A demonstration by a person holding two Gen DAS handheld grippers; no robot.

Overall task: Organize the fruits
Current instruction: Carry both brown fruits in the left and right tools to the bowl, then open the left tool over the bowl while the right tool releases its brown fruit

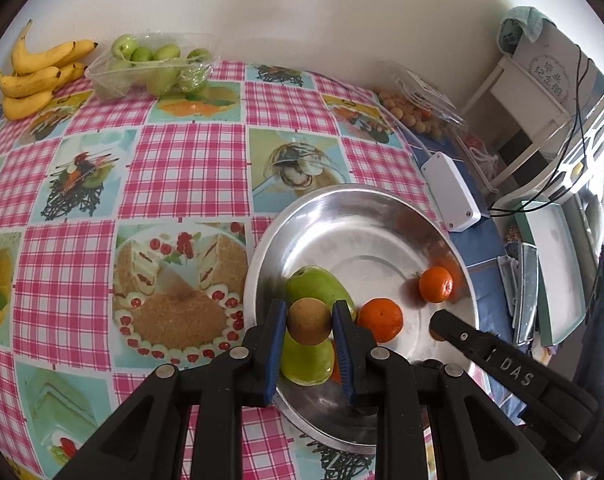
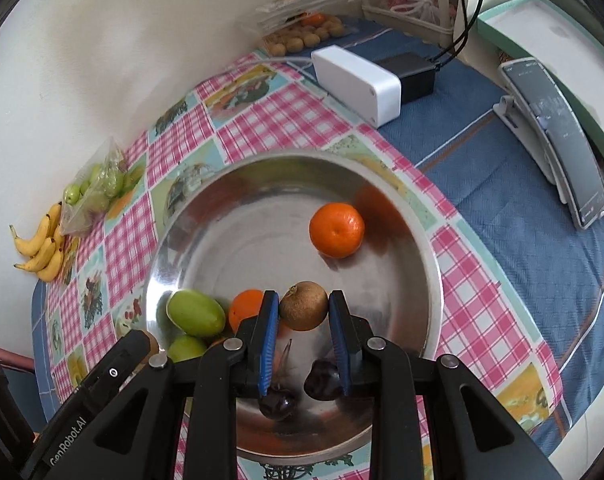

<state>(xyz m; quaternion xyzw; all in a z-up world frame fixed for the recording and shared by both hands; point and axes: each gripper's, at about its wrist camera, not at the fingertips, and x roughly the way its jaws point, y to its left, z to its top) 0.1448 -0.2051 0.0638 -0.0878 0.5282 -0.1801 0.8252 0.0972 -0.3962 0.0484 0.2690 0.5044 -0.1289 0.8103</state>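
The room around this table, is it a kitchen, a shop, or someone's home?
Most likely a home, perhaps a small dining corner. The table wears a checked tablecloth printed with cakes, loose bananas lie by the wall, and a phone leans on a stand beside it.

Left gripper [image 1: 309,322] and right gripper [image 2: 303,307] both point steeply down, each clamped on a small brown fruit.

White lettering "DAS" stands on the arm of the right gripper [image 1: 445,322] in the left wrist view. "GenRobot.AI" runs along the arm of the left gripper [image 2: 144,342] in the right wrist view. Chinese characters on the upright card [image 1: 549,76] are too small to read.
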